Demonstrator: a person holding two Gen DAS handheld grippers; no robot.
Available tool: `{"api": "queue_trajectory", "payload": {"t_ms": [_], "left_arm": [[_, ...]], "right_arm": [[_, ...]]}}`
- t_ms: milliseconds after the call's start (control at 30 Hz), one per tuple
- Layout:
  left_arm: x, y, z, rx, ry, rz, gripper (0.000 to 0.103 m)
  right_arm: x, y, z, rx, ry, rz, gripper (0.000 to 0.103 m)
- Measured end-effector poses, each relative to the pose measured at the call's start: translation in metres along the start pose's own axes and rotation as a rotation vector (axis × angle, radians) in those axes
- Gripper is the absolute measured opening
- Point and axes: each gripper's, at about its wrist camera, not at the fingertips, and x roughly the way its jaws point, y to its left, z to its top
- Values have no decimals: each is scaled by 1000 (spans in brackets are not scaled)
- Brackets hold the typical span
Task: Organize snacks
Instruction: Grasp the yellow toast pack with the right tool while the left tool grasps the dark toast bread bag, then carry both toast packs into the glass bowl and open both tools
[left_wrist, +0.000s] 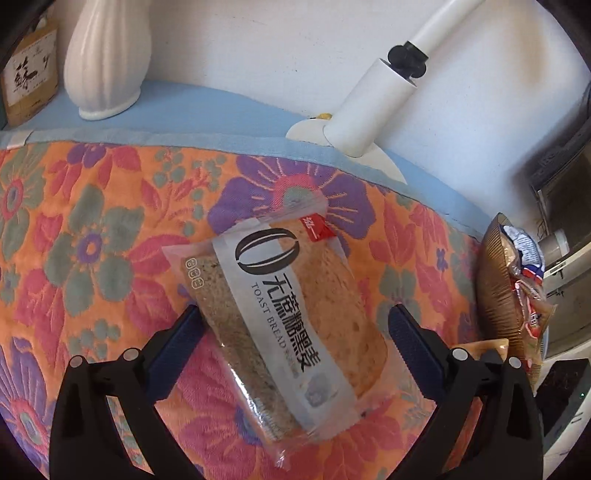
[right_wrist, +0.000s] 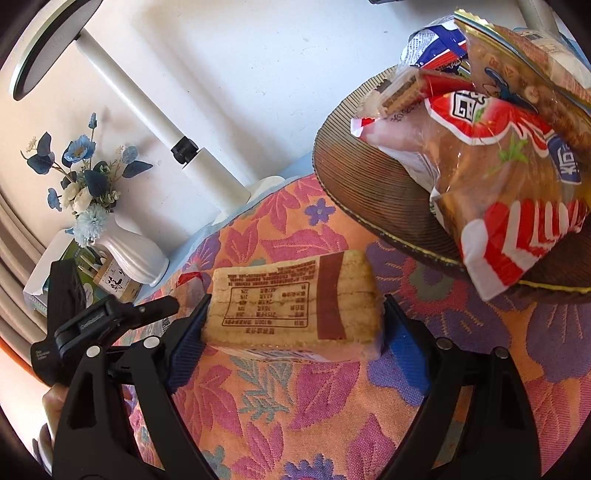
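A floral cloth (left_wrist: 92, 240) in orange, pink and purple covers the table and fills most of both views, with a pale blue strip (left_wrist: 207, 110) along its far edge under a white wall. In the right wrist view a brown ribbed tray (right_wrist: 369, 177) sits in the upper right of the frame, heaped with snack bags, the largest a red-and-white bread bag (right_wrist: 509, 192) that hangs over its near rim; the same tray appears edge-on at the right border of the left wrist view. A white lamp arm (left_wrist: 373, 96) slants across the upper right of the left wrist view, and a white ribbed vase (left_wrist: 107, 62) stands at the upper left beside a brown box with dark lettering (left_wrist: 29, 74); in the right wrist view the vase carries blue and white flowers (right_wrist: 79, 177). A clear-wrapped toast bread pack (left_wrist: 284, 325) lies flat on the cloth at the centre of the left wrist view, between the spread jaws of the left gripper (left_wrist: 295, 325), whose blue pads stand clear of the wrapper on the right side and just beside it on the left. At the lower centre of the right wrist view the right gripper (right_wrist: 295, 325) pinches a layered wafer pack (right_wrist: 291, 302) between its blue pads, label side up, above the cloth and near the tray.
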Motion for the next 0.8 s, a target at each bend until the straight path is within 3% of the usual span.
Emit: {"api": "queue_trajectory", "payload": {"t_ms": [100,300,700,800], "left_arm": [[15,-25,8,142,30,33,98],[32,-54,-14,310,-11,235,98],[28,-56,-35,286,-102,262,98],[22,-57,-42,284,-139,264,83]], "right_arm": [[1,-2,0,4,4,-4,88],[3,3,-1,-21,6,-31,88],[2,6,-2,-43,-13,-23,88],[2,8,-2,-55,-16,-26,88]]}}
